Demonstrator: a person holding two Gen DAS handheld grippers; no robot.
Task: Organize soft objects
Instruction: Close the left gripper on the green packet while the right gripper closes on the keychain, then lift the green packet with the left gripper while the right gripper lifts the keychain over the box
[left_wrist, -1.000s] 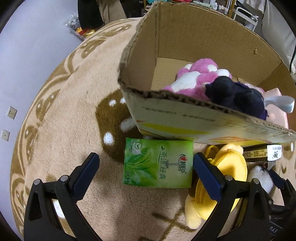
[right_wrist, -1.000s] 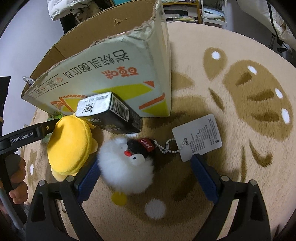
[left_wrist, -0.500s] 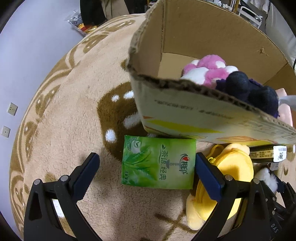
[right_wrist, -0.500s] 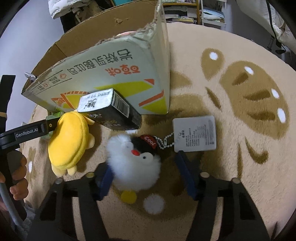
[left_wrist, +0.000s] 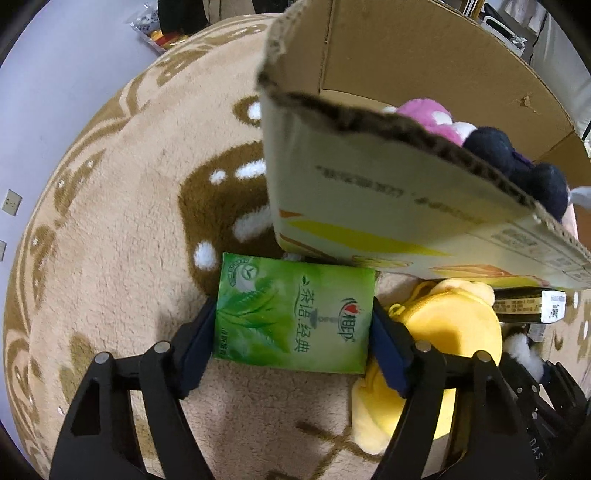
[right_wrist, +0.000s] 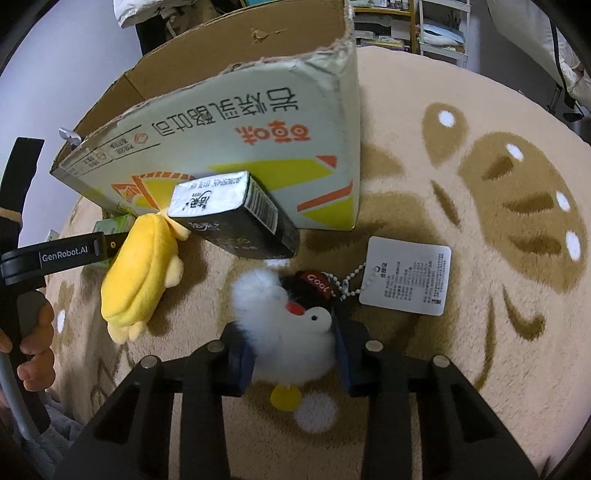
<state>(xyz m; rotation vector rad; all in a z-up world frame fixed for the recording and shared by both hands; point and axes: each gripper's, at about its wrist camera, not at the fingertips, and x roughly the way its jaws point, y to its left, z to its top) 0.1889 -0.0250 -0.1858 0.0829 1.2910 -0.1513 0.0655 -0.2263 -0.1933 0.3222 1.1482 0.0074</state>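
Note:
My left gripper (left_wrist: 293, 345) is shut on a green tissue pack (left_wrist: 293, 314) that lies on the rug in front of the cardboard box (left_wrist: 388, 206). My right gripper (right_wrist: 293, 354) is shut on a white fluffy penguin plush (right_wrist: 291, 328) with a black "Cool" cap and a paper tag (right_wrist: 406, 275). A yellow plush (right_wrist: 142, 269) lies between them; it also shows in the left wrist view (left_wrist: 439, 339). Pink-and-white (left_wrist: 432, 118) and dark navy (left_wrist: 517, 166) plush toys sit inside the box.
A black carton (right_wrist: 236, 218) leans on the box front beside the yellow plush. The beige and brown rug (right_wrist: 498, 206) stretches right of the box. The left gripper's handle (right_wrist: 48, 254) and the hand on it show at the left edge. Shelves stand behind.
Both grippers closed: the left one's fingers came in onto the green tissue pack, the right one's onto the penguin plush. Both moved forward toward the box.

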